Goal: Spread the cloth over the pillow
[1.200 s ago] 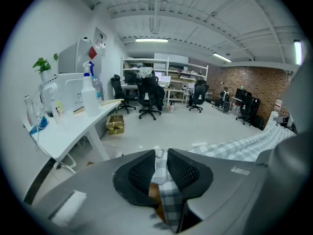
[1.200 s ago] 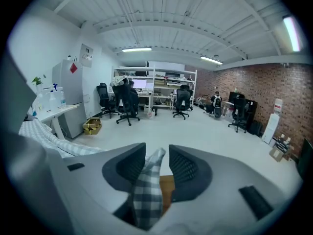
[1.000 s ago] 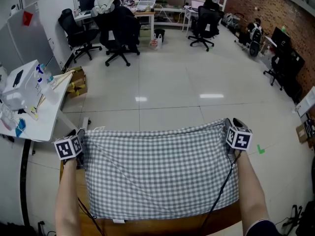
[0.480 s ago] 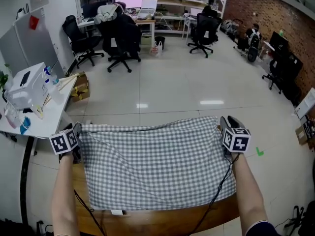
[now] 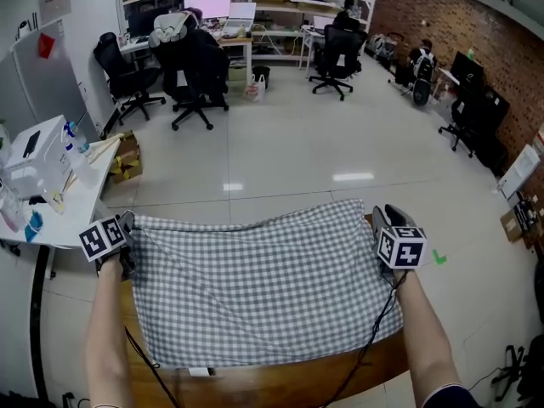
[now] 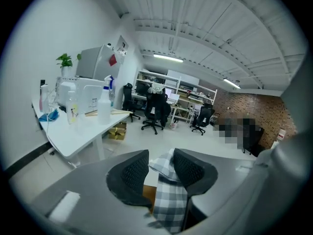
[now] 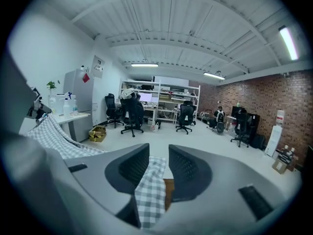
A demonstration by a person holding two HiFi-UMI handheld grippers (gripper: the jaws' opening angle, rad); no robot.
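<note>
A grey-and-white checked cloth (image 5: 255, 287) hangs stretched between the 2 tools, held by its 2 far corners, with its far edge sagging a little in the middle. It covers most of a brown wooden surface (image 5: 340, 382), whose near edge shows below the cloth's hem. Whatever lies under the cloth is hidden.

The left tool (image 6: 160, 154) pinches 1 corner. The bunched fabric fills the gap at the pad tips and then runs down along the right-hand pad. The jaws of the right tool (image 7: 159, 150) have just been closing. The other corner sits between them, gripped near the tips and draped down the left-hand pad. From there the rest of the cloth sweeps off toward the left of the right gripper view.

In the head view both forearms reach forward, 1 at each side of the cloth. Beyond lies a pale tiled floor (image 5: 289, 151), with black office chairs (image 5: 191, 62) at the far desks. A white side table carrying bottles (image 5: 59, 215) stands at the left.
</note>
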